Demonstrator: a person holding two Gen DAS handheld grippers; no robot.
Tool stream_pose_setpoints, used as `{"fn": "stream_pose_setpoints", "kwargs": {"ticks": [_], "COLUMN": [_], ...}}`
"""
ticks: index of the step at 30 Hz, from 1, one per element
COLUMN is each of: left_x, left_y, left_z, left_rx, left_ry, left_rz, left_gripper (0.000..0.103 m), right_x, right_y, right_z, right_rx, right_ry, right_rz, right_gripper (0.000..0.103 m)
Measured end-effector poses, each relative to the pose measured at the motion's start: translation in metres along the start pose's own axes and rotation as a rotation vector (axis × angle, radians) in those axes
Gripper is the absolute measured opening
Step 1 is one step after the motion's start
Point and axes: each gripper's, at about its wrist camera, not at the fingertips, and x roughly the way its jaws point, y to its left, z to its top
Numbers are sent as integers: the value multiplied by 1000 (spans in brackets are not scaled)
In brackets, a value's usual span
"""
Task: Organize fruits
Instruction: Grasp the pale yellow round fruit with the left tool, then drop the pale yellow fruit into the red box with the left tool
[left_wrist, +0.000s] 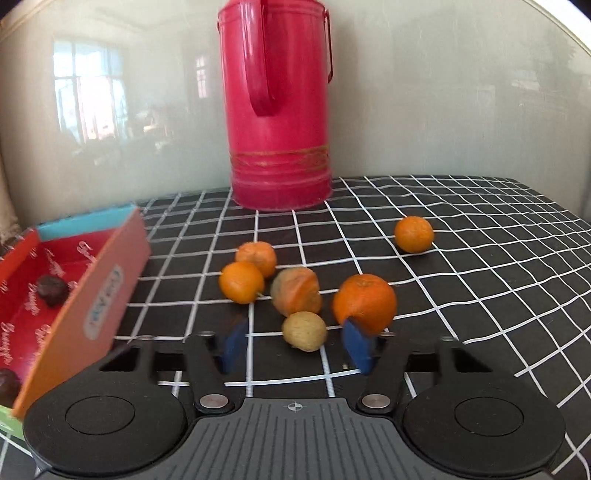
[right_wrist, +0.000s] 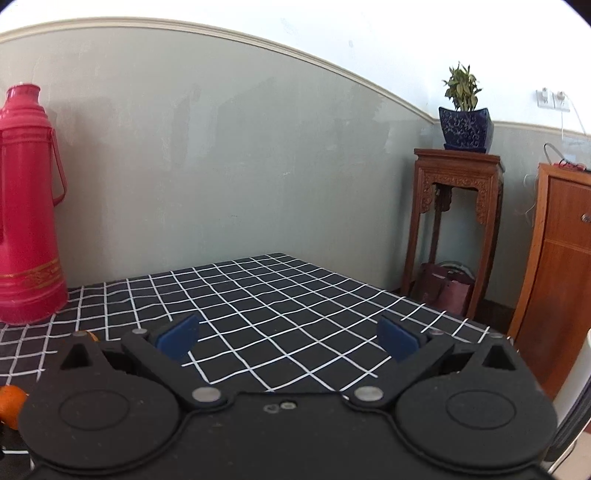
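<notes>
The left gripper hovers low over the bench, which wears a black cloth with a white grid; its jaws are spread, holding nothing, with a small pale yellowish fruit sitting between the blue pads; the right-hand pad overlaps the lower edge of the largest orange. Just behind the pale fruit lies a mottled, greenish-orange fruit; two smaller oranges sit touching each other to its left, and a lone orange rests well apart on the right. At the left edge an open red-lined box stands tilted; a dark round fruit lies inside it, another at the bottom corner. A tall red thermos stands upright against the wall behind the fruit.

The right gripper is held over a bare stretch of the cloth, jaws spread wide and gripping nothing; a sliver of orange shows at its left edge; a potted plant tops a carved wooden stand beyond the bench.
</notes>
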Motion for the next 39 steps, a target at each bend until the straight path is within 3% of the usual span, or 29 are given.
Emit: {"fn": "stream_pose_setpoints", "kwargs": {"ticks": [3, 5, 13, 24, 30, 39], "left_x": [8, 10, 2, -37, -50, -53], "left_y": [2, 2, 1, 54, 95, 150], "left_z": [-1, -1, -1, 6, 5, -5], "left_rx": [-28, -34, -18, -82, -139, -265], "left_ry": [33, 38, -11, -128, -125, -36], "left_rz": [-4, -4, 22, 217, 356, 448], "left_gripper": [33, 29, 28, 28, 28, 28], "right_x": [-1, -1, -7, -18, -28, -40], "right_y": [-3, -4, -3, 18, 39, 65], "right_z": [1, 2, 5, 1, -4, -8], "right_rx": [28, 30, 36, 10, -23, -70], "right_ry": [3, 3, -8, 2, 8, 26], "right_rz": [15, 14, -5, 66, 135, 239], "right_gripper": [97, 97, 97, 97, 97, 97]}}
